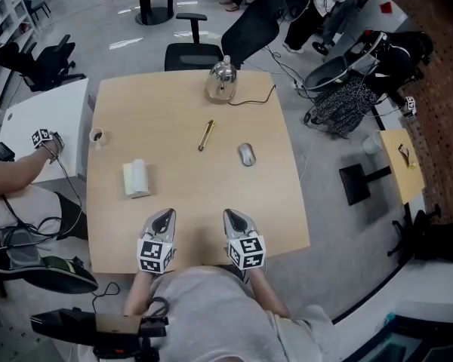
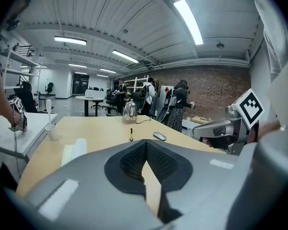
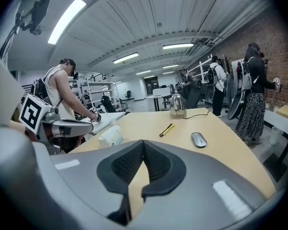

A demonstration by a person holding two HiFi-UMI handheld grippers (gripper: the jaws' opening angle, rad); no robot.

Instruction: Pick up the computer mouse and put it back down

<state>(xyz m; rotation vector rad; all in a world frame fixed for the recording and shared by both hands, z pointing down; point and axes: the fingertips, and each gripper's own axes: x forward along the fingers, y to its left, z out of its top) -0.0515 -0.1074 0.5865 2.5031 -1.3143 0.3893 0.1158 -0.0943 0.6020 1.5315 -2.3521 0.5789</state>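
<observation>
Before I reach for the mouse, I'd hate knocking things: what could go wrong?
The right tool is shut; unless it opens first, it may shove the computer mouse rather than grip it. The mouse looks low and smooth, so it could slip. The yellow pen to its left might get nudged.

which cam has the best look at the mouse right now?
Right gripper view: the mouse is largest there, unobstructed, with its top surface visible. The head view shows the mouse whole from above, but small. The left gripper view shows the mouse only as a small, flat sliver farther off.
</observation>
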